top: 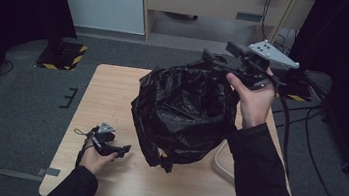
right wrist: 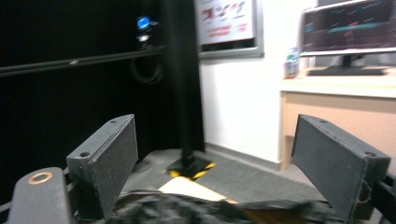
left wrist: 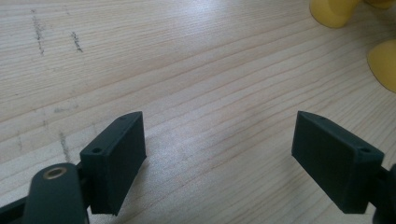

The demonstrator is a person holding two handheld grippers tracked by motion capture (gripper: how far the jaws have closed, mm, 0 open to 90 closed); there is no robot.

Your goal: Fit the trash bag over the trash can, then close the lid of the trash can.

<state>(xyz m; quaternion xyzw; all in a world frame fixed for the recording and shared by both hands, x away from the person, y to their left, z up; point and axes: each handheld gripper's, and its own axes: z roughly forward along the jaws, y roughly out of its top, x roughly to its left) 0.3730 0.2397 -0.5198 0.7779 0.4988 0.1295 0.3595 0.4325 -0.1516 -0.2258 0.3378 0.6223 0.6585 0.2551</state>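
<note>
A crumpled black plastic bag [top: 181, 111] stands with its mouth open upward in the middle of the wooden table [top: 113, 90]. My right gripper [top: 218, 53] hovers over the bag's far right rim, pointing left, jaws open and empty. In the right gripper view those jaws [right wrist: 215, 126] frame the room, with the bag's rim [right wrist: 187, 210] just below them. My left gripper [top: 123, 149] rests low on the table at the front left, apart from the bag. Seen in the left gripper view, its jaws [left wrist: 219, 121] stand open over bare wood.
A white curved rim [top: 223, 159] shows on the table at the bag's right side. Yellow objects [left wrist: 336, 11] lie at the top right of the left gripper view. Striped black-and-yellow bases [top: 62, 54] sit on the floor beyond the table. A wooden cabinet [top: 214, 2] stands behind.
</note>
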